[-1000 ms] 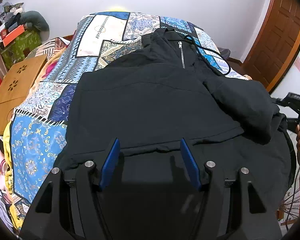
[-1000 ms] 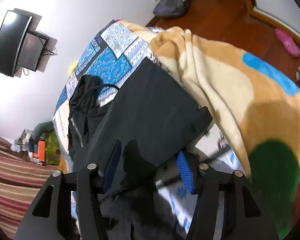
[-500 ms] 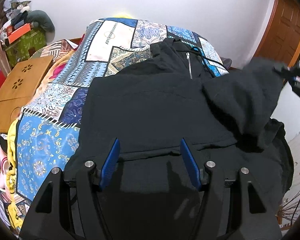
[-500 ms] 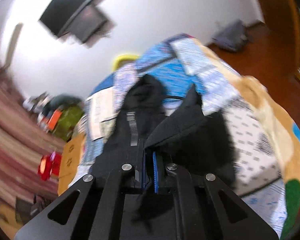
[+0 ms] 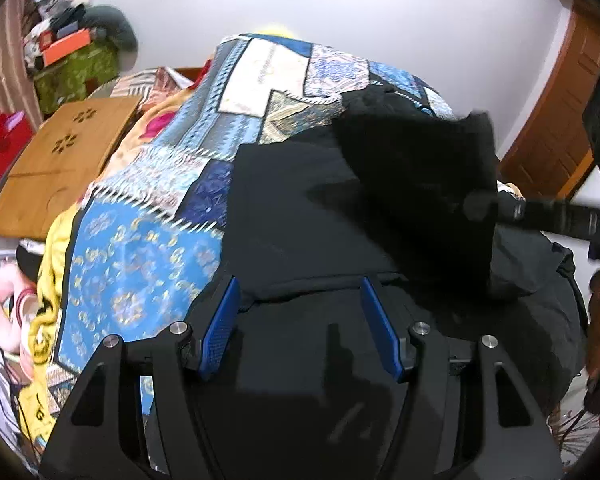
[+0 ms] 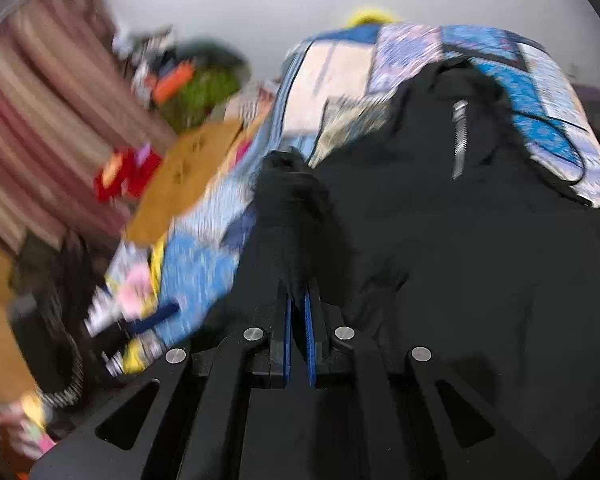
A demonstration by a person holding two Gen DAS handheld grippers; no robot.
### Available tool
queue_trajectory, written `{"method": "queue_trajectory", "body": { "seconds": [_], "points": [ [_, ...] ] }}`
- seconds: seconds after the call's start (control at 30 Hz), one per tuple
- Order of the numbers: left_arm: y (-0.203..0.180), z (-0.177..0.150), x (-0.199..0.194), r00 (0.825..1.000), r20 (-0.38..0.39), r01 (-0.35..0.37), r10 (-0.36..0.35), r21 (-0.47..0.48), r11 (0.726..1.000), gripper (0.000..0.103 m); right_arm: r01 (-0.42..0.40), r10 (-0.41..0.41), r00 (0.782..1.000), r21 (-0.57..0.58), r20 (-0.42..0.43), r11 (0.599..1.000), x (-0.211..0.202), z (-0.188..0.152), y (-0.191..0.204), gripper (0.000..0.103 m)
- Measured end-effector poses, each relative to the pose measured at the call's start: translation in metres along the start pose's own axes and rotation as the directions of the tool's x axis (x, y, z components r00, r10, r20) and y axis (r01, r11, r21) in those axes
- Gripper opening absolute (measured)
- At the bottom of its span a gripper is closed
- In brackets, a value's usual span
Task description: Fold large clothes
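Observation:
A large black zip hoodie (image 5: pixel 300 208) lies spread on a bed with a blue patchwork cover (image 5: pixel 148 248). My left gripper (image 5: pixel 298 300) is open and empty, hovering over the hoodie's bottom hem. My right gripper (image 6: pixel 298 308) is shut on the hoodie's black sleeve (image 6: pixel 292 200) and holds it lifted over the body of the garment. In the left wrist view the right gripper (image 5: pixel 476 204) reaches in from the right with the sleeve (image 5: pixel 420 168) hanging from it. The zipper (image 6: pixel 458 148) shows near the collar.
A wooden lap table (image 5: pixel 64 160) lies left of the bed. Piled boxes and clothes (image 5: pixel 72 48) stand at the back left. A wooden door (image 5: pixel 560 128) is at the right. The bed's near left edge holds loose clothes (image 5: pixel 12 320).
My right gripper closed on the sleeve, lifted it and carried it leftward across the hoodie's body. The left gripper stayed open over the hem, shifting only slightly.

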State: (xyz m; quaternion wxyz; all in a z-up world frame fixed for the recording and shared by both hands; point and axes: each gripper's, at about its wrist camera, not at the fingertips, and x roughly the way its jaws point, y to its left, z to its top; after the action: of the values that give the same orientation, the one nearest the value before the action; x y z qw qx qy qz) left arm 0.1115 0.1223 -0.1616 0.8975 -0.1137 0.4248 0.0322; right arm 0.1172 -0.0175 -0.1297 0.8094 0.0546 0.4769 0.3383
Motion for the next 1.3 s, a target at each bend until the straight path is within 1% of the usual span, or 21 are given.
{"method": "queue_trajectory", "body": {
  "seconds": [0.1,0.2,0.27,0.3,0.33,0.37,0.4,0.53,0.57,0.63,0.67,0.77,0.83,0.87,0.93,0.97,1.03,1.1,1.17,1.23,1.3],
  "points": [
    [0.009,-0.007,0.003,1.0,-0.025,0.011,-0.012,-0.045,0.999,0.061,0.063,-0.069,0.997,-0.132,-0.039,0.989,0.006,-0.009,0.02,0.007],
    [0.011,-0.014,0.008,0.999,-0.048,0.013,-0.017,-0.079,0.997,0.061,0.092,-0.105,0.993,-0.218,-0.047,0.972,0.002,-0.014,0.027,0.018],
    [0.009,-0.018,0.012,0.996,-0.072,0.043,-0.05,-0.098,0.994,0.061,0.112,-0.12,0.993,-0.242,-0.016,0.964,-0.007,-0.014,0.026,0.03],
    [0.007,-0.018,0.014,0.994,-0.083,0.057,-0.066,-0.105,0.993,0.061,0.137,-0.137,0.99,-0.247,0.017,0.959,-0.016,-0.015,0.022,0.034],
    [0.005,-0.018,0.016,0.992,-0.093,0.074,-0.084,-0.113,0.991,0.061,0.16,-0.154,0.987,-0.242,0.042,0.957,-0.023,-0.015,0.018,0.042],
    [0.002,-0.019,0.018,0.989,-0.103,0.097,-0.11,-0.124,0.988,0.061,0.174,-0.164,0.985,-0.232,0.063,0.957,-0.029,-0.015,0.015,0.05],
    [0.0,-0.02,0.02,0.984,-0.113,0.121,-0.137,-0.137,0.983,0.061,0.182,-0.168,0.982,-0.216,0.083,0.959,-0.037,-0.014,0.009,0.051],
    [-0.008,-0.023,0.035,0.959,-0.17,0.192,-0.228,-0.203,0.96,0.061,0.21,-0.195,0.972,-0.108,0.132,0.972,-0.069,-0.017,-0.027,0.052],
    [-0.009,-0.025,0.04,0.949,-0.185,0.212,-0.256,-0.227,0.951,0.061,0.221,-0.208,0.968,-0.083,0.143,0.972,-0.075,-0.02,-0.031,0.052],
    [-0.009,-0.028,0.049,0.93,-0.203,0.246,-0.307,-0.279,0.928,0.062,0.248,-0.243,0.956,-0.012,0.167,0.969,-0.091,-0.026,-0.056,0.052],
    [-0.008,-0.029,0.053,0.927,-0.203,0.244,-0.314,-0.311,0.919,0.062,0.257,-0.255,0.952,0.01,0.17,0.966,-0.096,-0.029,-0.061,0.053],
    [-0.003,-0.024,0.057,0.93,-0.179,0.243,-0.321,-0.357,0.902,0.062,0.279,-0.294,0.941,0.104,0.166,0.954,-0.11,-0.041,-0.09,0.053],
    [0.001,-0.019,0.061,0.937,-0.164,0.227,-0.309,-0.386,0.894,0.06,0.289,-0.318,0.936,0.181,0.153,0.94,-0.117,-0.052,-0.114,0.053],
    [0.001,-0.016,0.062,0.943,-0.155,0.214,-0.293,-0.389,0.896,0.056,0.293,-0.326,0.934,0.207,0.148,0.933,-0.12,-0.055,-0.122,0.053],
    [-0.006,-0.009,0.062,0.962,-0.153,0.166,-0.226,-0.33,0.929,0.034,0.314,-0.357,0.924,0.258,0.138,0.914,-0.128,-0.063,-0.139,0.053],
    [-0.012,-0.003,0.06,0.97,-0.145,0.149,-0.196,-0.28,0.948,0.03,0.324,-0.369,0.919,0.275,0.135,0.906,-0.133,-0.066,-0.147,0.053],
    [-0.029,0.012,0.057,0.979,-0.125,0.139,-0.164,-0.188,0.972,0.019,0.323,-0.38,0.914,0.312,0.142,0.893,-0.144,-0.069,-0.159,0.053],
    [-0.047,0.03,0.049,0.988,-0.092,0.119,-0.127,-0.082,0.989,0.017,0.319,-0.391,0.907,0.352,0.156,0.88,-0.157,-0.07,-0.171,0.053],
    [-0.068,0.055,0.032,0.996,-0.016,0.087,-0.086,0.03,0.996,0.017,0.325,-0.409,0.897,0.376,0.167,0.868,-0.168,-0.067,-0.182,0.053],
    [-0.081,0.076,0.016,0.995,0.05,0.079,-0.083,0.087,0.993,0.016,0.335,-0.427,0.887,0.393,0.173,0.856,-0.177,-0.063,-0.187,0.053],
    [-0.089,0.102,-0.004,0.987,0.126,0.083,-0.098,0.121,0.989,0.016,0.344,-0.437,0.882,0.392,0.176,0.853,-0.178,-0.06,-0.19,0.053]
  ]
}}
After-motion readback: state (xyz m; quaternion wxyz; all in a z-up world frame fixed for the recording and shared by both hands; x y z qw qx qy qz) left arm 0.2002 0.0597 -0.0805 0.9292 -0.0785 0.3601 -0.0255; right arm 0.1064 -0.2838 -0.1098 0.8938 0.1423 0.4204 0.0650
